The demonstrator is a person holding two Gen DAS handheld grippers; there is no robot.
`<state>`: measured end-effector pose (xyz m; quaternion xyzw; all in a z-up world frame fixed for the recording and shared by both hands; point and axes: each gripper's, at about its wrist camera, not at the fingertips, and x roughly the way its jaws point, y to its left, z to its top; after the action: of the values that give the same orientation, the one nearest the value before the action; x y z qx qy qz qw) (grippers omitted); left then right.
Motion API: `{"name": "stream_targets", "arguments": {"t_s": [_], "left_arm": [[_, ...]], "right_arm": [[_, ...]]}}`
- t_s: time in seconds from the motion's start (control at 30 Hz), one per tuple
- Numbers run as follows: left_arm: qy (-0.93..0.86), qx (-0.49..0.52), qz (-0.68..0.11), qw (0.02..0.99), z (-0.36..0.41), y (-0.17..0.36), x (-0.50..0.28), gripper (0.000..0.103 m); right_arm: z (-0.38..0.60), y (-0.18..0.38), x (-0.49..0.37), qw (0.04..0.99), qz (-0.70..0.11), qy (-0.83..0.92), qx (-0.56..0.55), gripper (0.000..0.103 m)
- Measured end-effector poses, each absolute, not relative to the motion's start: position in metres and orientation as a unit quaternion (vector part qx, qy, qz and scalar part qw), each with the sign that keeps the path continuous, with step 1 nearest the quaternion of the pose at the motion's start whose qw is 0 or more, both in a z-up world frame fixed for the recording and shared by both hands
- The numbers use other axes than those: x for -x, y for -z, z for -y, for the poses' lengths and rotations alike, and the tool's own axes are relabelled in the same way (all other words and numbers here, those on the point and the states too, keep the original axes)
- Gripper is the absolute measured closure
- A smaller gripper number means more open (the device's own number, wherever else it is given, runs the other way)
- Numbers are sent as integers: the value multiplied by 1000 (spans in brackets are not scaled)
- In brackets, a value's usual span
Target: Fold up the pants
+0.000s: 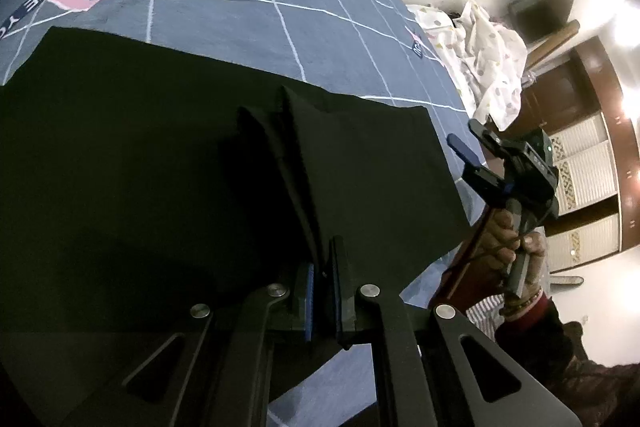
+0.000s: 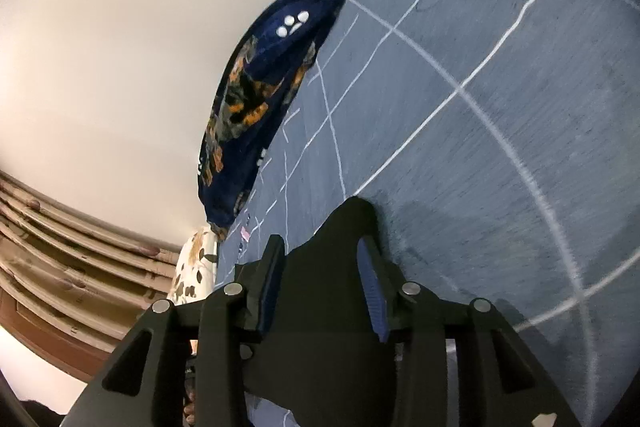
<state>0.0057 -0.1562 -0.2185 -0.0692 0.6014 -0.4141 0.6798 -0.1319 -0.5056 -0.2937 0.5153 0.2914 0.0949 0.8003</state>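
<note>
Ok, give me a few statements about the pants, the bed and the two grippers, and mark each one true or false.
1. The left gripper is shut on a raised fold of the black pants. True.
2. The pants lie on a plain white sheet. False: the bedsheet is blue-grey with white grid lines.
3. The right gripper has its fingers pressed together. False: they stand apart, with black fabric between them.
4. A navy blanket with orange patches lies along the far edge of the bed. True.
5. In the left wrist view, a person's hand holds the right gripper off the pants' right edge. True.
</note>
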Motion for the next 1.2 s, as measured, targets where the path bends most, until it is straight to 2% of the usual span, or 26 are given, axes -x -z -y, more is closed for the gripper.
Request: {"name": "stream_targets", "arguments": {"t_s": [0.3,0.37,0.5,0.53,0.6,0.83,0.9,1.03,1.2], "left_arm": [[401,67,-609,681,157,227,-8,96],[399,70,-611,680,158,228,-9,96],[397,60,-605,687,157,226,-8,96],[396,58,-604,689,156,226,-6,96],[394,60,-605,689,155,227,-6,96],[391,67,-607,689,153,231,-7,96],[391,63,-605,690,153,232,-7,95],[389,67,-608,689,152,233,-8,95],[388,79,-612,684,148,238,-10,93]], "right_arm": [[478,284,156,808,-292,-190,-475,66],[465,290,159,803,-309,-208,-465,70],[456,317,167,790,-321,-207,-480,82],[456,323,169,788,-322,-202,-484,93],[457,331,171,790,-327,-193,-481,103],[454,322,166,796,-353,-195,-452,103],[460,308,162,802,-340,-197,-450,92],[470,284,133,819,-339,-190,-422,92],[470,284,84,824,-375,-175,-388,92]]}}
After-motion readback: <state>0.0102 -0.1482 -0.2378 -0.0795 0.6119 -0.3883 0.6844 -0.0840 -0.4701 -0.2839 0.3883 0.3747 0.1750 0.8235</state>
